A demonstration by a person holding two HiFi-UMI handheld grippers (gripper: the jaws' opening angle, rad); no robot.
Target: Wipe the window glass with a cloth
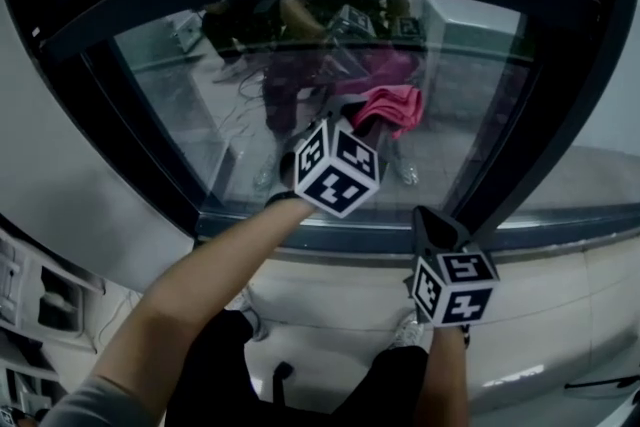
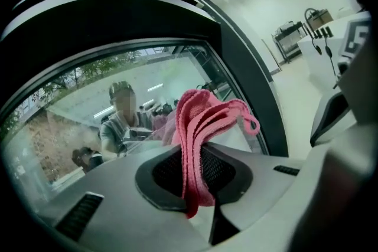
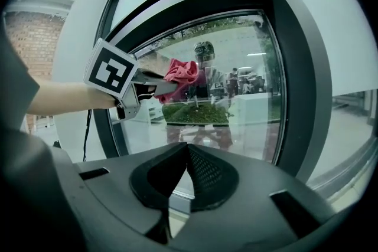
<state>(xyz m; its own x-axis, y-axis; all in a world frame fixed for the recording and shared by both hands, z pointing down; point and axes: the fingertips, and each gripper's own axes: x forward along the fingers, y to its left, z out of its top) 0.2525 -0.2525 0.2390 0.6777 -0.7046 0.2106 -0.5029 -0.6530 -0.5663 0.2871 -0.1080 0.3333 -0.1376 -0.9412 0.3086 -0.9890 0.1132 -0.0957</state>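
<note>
Two grippers show in the head view. My left gripper [image 1: 362, 123] reaches up to the window glass [image 1: 180, 105] with the pink cloth [image 1: 392, 105] bunched at its tip. I cannot tell whether the cloth touches the pane or sits just off it. My right gripper [image 1: 432, 220] hangs lower, near the bottom frame [image 1: 350, 240], well apart from the cloth.

The left gripper view shows its jaws clamped on a folded wad of the cloth. Several layers are pinched between them, and loose folds and a small loop stand out beyond the tips.

The right gripper view shows its jaws pressed together with nothing between them, pointing at the pane.

I judge the cloth light, soft and limp, so it should drag and fold rather than slide cleanly. Gripping it at the bunched middle, as now, looks right to me, since that leaves a cushion of fabric ahead of the tips. The glass is hard and smooth, so I would let only fabric meet it.
</note>
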